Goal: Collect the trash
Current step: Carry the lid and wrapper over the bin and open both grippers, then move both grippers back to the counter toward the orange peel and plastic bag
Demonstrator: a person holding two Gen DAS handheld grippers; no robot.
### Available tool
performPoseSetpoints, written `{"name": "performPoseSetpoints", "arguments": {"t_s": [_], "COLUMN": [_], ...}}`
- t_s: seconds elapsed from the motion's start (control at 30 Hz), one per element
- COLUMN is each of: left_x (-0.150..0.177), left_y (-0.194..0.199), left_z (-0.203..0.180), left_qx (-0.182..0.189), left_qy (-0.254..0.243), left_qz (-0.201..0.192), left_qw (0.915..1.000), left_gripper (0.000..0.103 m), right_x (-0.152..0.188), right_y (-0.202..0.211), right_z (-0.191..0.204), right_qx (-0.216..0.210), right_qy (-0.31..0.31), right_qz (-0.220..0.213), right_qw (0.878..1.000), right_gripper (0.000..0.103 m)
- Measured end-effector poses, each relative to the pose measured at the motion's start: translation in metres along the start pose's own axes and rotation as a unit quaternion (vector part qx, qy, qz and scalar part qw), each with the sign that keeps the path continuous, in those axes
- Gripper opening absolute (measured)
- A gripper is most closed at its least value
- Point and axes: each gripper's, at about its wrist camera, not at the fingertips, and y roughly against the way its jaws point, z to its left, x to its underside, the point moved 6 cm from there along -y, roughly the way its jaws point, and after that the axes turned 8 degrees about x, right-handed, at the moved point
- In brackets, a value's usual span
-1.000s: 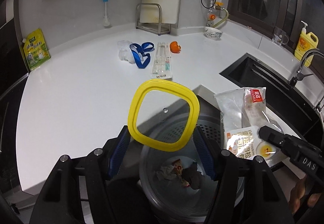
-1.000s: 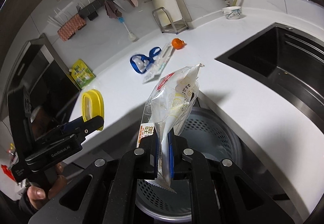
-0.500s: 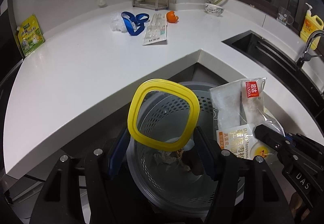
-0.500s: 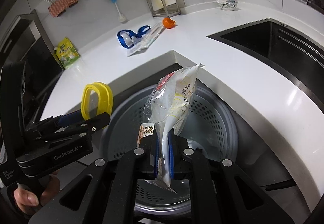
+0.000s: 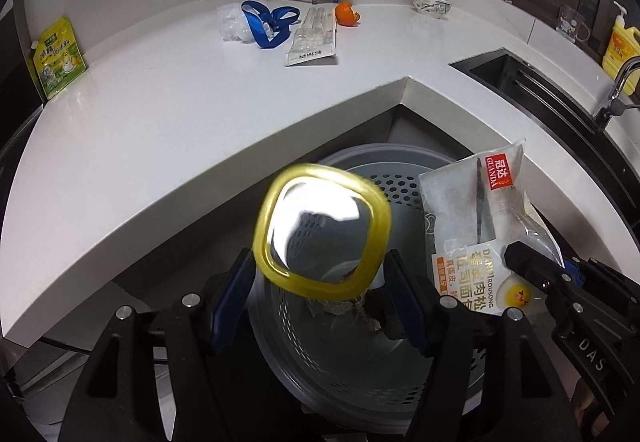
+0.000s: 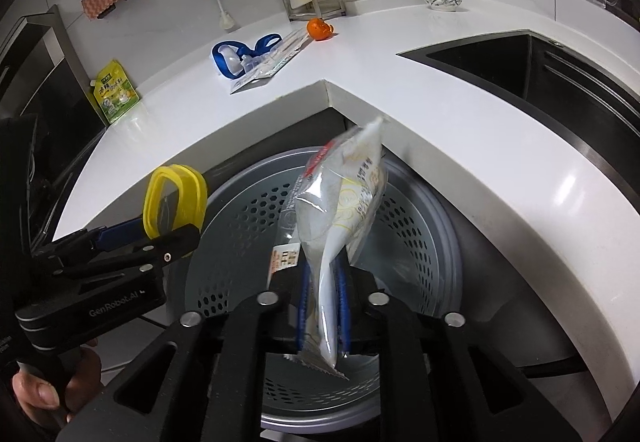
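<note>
- Since we are dropping trash into the perforated bin (image 5: 360,354), in the left wrist view our left gripper (image 5: 320,294) is opening and the blurred yellow lid (image 5: 322,230) slips free between its pads.
- In the right wrist view our right gripper (image 6: 323,306) is opening, the bread wrapper (image 6: 340,214) loose between its pads above the bin (image 6: 420,226); the left view reads "GUANDA" on it.

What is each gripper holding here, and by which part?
Both are letting go: yellow lid between the opening left jaws; bread wrapper's bottom end between the opening right jaws.
</note>
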Motion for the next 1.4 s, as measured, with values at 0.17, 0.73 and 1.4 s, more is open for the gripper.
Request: {"name": "performPoseSetpoints", "arguments": {"t_s": [0.17, 0.73, 1.4], "left_x": [-0.001, -0.009, -0.092], "left_y": [0.000, 0.020, 0.051], "left_z": [0.003, 0.012, 0.079], "left_qx": [-0.005, -0.025, -0.078], "left_qy": [0.007, 0.017, 0.054], "left_qz": [0.000, -0.031, -0.119], "left_qw": [1.0000, 0.9991, 0.9883], "left_gripper": [0.076, 0.091, 0.097], "right_x": [-0.002, -0.013, -0.083], "right_y": [0.005, 0.024, 0.025], "right_z": [-0.004, -0.009, -0.002], "right_qx": [0.009, 0.016, 0.016], "right_qy": [-0.003, -0.011, 0.012], "right_qz": [-0.009, -0.042, -0.092], "right_qw": [1.000, 0.999, 0.996], "right_gripper": [0.028, 0.050, 0.068]}}
